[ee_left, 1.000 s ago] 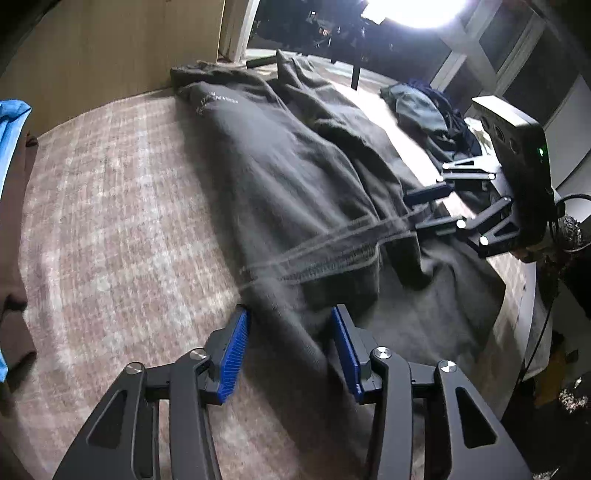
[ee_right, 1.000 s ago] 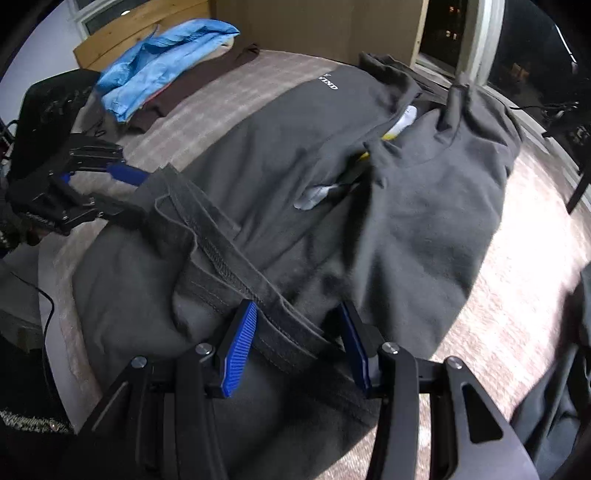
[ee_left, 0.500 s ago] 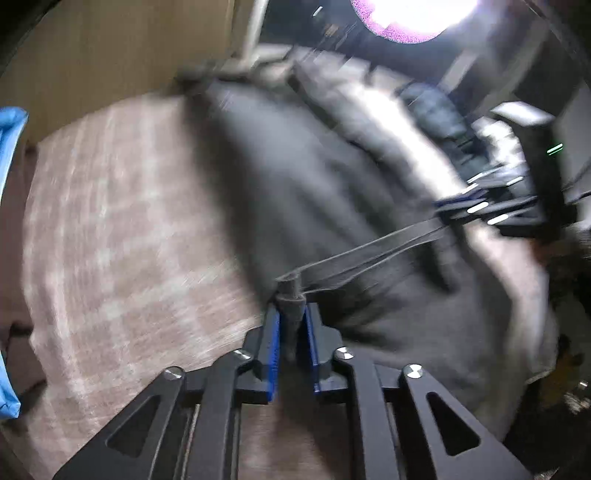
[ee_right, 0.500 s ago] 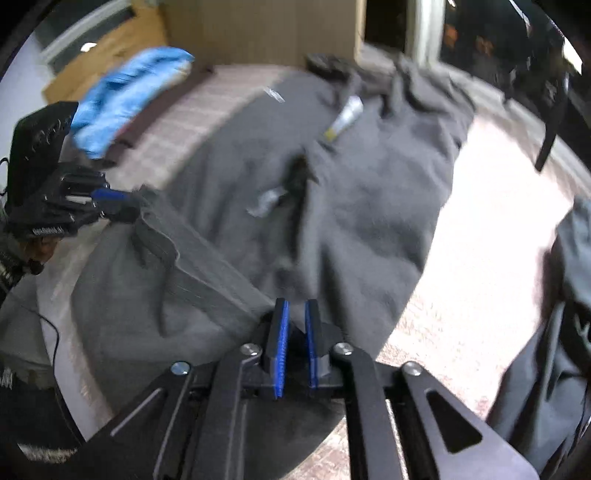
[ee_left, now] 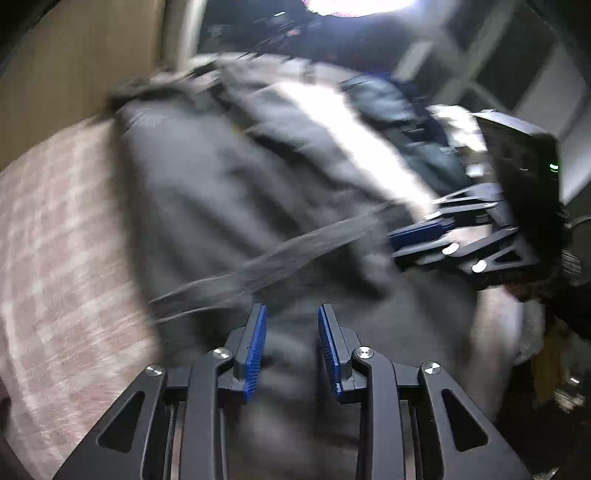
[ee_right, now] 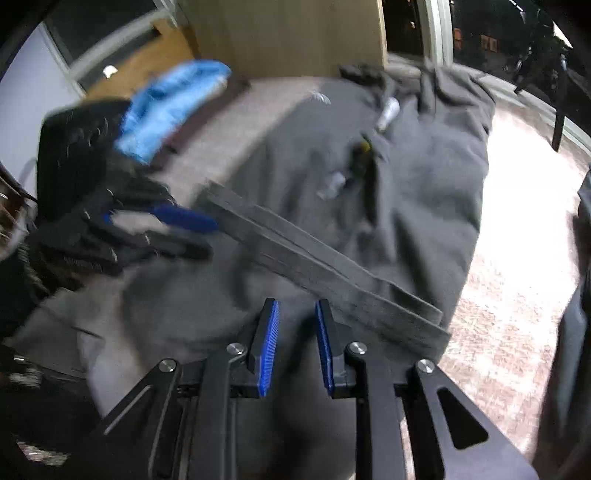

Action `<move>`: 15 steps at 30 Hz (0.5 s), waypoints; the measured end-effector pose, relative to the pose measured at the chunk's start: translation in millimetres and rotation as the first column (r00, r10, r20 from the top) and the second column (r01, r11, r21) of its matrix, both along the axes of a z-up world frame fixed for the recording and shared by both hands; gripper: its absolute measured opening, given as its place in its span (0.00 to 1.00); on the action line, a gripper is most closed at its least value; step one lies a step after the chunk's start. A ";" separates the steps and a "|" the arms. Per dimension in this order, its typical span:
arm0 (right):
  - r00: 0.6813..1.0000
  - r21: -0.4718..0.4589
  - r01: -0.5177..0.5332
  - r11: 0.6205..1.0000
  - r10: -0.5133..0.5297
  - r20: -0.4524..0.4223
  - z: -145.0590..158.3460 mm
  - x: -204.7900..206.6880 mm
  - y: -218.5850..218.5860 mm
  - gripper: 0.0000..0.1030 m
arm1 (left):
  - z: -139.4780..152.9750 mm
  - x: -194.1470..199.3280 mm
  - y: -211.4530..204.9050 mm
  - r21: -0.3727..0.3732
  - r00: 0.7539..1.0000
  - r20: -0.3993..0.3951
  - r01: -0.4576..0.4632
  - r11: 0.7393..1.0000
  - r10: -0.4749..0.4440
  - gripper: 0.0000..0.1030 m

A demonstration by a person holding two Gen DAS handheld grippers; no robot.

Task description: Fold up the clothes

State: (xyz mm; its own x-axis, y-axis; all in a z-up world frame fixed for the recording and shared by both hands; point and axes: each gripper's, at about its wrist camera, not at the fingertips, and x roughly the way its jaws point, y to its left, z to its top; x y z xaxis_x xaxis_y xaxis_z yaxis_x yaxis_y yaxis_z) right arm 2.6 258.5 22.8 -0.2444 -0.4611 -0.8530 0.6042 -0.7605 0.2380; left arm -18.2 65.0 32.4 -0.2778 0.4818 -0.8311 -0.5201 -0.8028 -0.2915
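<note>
Both frames motion-blurred, left wrist view worse.

Dark grey sweatshirt (ee_right: 413, 192) spread across pinkish plaid bedcover (ee_left: 55, 236), collar end far from cameras, hem end near. Ribbed hem band (ee_right: 321, 266) folded up over the body, lying as a flat diagonal strip from near left gripper to lower right edge of garment. Same band visible in left wrist view as a blurred grey stripe (ee_left: 280, 254) running toward the right gripper. Small white print on chest near collar (ee_right: 319, 98). Pale tag or label bits near centre of the garment (ee_right: 332, 184); exact nature not readable.

Left gripper (ee_left: 290, 345): blue-padded fingers spread apart, nothing between them, positioned just above grey fabric at near hem edge. Also seen from right wrist view (ee_right: 177, 236), jaws parted, tips at the end of the hem band; contact with cloth not determinable.

Right gripper (ee_right: 295, 343): pads apart, released, no fabric pinched, hem band just ahead of tips. Seen in left wrist view (ee_left: 417, 240) beside far end of the band; jaw gap not readable there.

Bright blue garment (ee_right: 166, 107) bunched on bedcover near wooden headboard (ee_right: 288, 33), well apart from sweatshirt.
</note>
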 end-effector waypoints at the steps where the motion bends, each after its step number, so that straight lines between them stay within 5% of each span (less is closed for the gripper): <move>1: 0.998 0.000 0.058 0.998 -0.058 0.013 -0.6 -6.4 10.7 0.02 | 3.7 0.5 -9.9 -0.005 0.999 0.006 -0.032 0.999 0.032 0.03; 2: 0.991 -0.011 0.129 0.992 -0.129 0.034 2.0 -12.9 24.7 0.05 | 7.5 0.9 -19.8 -0.011 0.998 0.012 -0.065 0.998 0.065 0.04; 4: 0.976 -0.025 0.214 0.977 -0.213 0.038 15.1 -10.4 50.5 0.11 | 21.4 16.0 -40.9 -0.007 0.993 0.005 -0.117 0.993 0.117 0.26; 6: 0.971 -0.067 0.235 0.970 -0.231 0.055 29.3 5.3 72.5 0.24 | 29.6 40.6 -55.9 0.014 0.992 0.018 -0.128 0.992 0.128 0.34; 8: 0.972 -0.100 0.229 0.968 -0.222 0.081 32.6 28.8 81.0 0.43 | 30.6 66.8 -68.2 0.053 0.989 0.073 -0.131 0.990 0.127 0.35; 12: 0.972 -0.152 0.212 0.965 -0.192 0.134 31.3 74.7 89.2 0.43 | 10.1 100.5 -64.6 0.078 0.982 0.159 -0.117 0.990 0.104 0.35; 15: 0.968 -0.101 0.208 0.973 -0.190 0.166 12.0 88.9 80.3 0.43 | -1.1 105.6 -57.4 0.085 0.978 0.186 -0.115 0.990 0.098 0.32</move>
State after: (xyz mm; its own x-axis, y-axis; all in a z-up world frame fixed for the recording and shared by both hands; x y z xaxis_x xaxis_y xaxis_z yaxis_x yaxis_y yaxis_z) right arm 91.5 338.7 34.8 -0.2112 -0.5152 -0.8306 0.3925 -0.8230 0.4107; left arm 87.3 7.6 31.3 -0.1814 0.5366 -0.8241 -0.3651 -0.8149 -0.4502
